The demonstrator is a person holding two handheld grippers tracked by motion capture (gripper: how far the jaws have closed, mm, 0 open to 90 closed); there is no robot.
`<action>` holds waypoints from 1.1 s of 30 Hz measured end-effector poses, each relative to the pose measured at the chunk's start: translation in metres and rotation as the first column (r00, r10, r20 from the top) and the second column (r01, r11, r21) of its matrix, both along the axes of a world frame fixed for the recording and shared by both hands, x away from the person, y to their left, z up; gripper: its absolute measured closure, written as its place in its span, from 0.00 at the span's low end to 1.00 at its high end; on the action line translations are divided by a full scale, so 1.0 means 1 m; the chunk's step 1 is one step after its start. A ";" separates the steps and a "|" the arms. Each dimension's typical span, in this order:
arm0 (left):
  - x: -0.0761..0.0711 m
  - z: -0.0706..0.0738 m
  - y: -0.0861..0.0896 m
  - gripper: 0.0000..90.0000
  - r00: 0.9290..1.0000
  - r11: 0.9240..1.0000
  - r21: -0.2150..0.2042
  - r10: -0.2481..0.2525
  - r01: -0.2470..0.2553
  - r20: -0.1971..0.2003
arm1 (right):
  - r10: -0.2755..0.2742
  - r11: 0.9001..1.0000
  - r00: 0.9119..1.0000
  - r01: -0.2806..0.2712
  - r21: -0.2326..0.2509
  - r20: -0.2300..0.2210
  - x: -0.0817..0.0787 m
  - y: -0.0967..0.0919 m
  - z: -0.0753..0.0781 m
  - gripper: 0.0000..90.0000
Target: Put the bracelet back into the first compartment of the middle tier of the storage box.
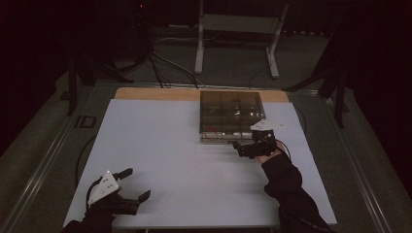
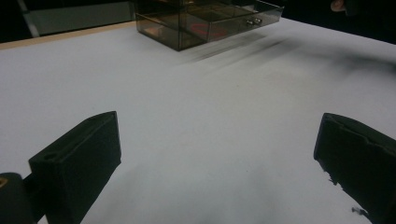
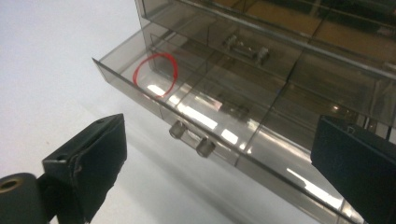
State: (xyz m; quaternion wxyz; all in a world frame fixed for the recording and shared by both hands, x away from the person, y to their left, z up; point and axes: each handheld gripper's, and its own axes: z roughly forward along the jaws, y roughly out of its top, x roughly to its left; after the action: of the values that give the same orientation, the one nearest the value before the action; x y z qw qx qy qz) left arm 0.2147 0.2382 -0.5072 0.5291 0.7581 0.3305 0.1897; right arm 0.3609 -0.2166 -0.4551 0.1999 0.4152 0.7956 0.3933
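One drawer handle (image 3: 192, 138) fronts the open right gripper (image 3: 210, 154).

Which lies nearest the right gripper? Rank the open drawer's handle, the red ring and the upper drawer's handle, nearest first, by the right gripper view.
1. Open drawer's handle: front rim, just ahead between the jaws.
2. Red ring: inside the open drawer, left end.
3. Upper drawer's handle: higher up, farther back.

Black sleeves and black claws (image 1: 241, 148), each topped by a grey three-cornered plate.
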 end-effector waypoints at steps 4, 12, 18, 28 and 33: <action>0.000 0.000 0.000 0.02 1.000 1.000 0.000 0.000 0.000 -0.001 | -0.010 1.000 1.000 0.010 0.004 -0.008 -0.002 -0.002 -0.004 0.05; 0.000 0.000 0.000 0.02 1.000 1.000 -0.002 0.000 0.000 -0.003 | -0.030 1.000 1.000 0.030 -0.004 -0.001 -0.007 -0.003 -0.010 0.05; 0.000 0.000 0.000 0.02 1.000 1.000 -0.001 0.000 0.000 -0.002 | -0.037 0.999 0.999 0.037 -0.017 -0.007 -0.012 -0.002 -0.016 0.05; 0.000 0.000 0.000 0.02 1.000 1.000 -0.003 0.000 0.000 -0.003 | -0.038 0.999 0.998 0.037 -0.030 -0.041 -0.017 0.000 -0.029 0.05; 0.000 0.000 0.000 0.02 1.000 1.000 -0.002 -0.001 0.001 -0.002 | -0.034 0.998 0.998 0.032 -0.045 -0.054 -0.019 0.003 -0.032 0.05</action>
State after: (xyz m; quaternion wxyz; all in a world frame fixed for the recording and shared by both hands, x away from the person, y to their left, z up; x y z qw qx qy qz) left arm 0.2148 0.2384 -0.5075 0.5298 0.7578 0.3309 0.1883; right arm 0.3421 -0.2135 -0.4870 0.1938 0.4344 0.8023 0.3607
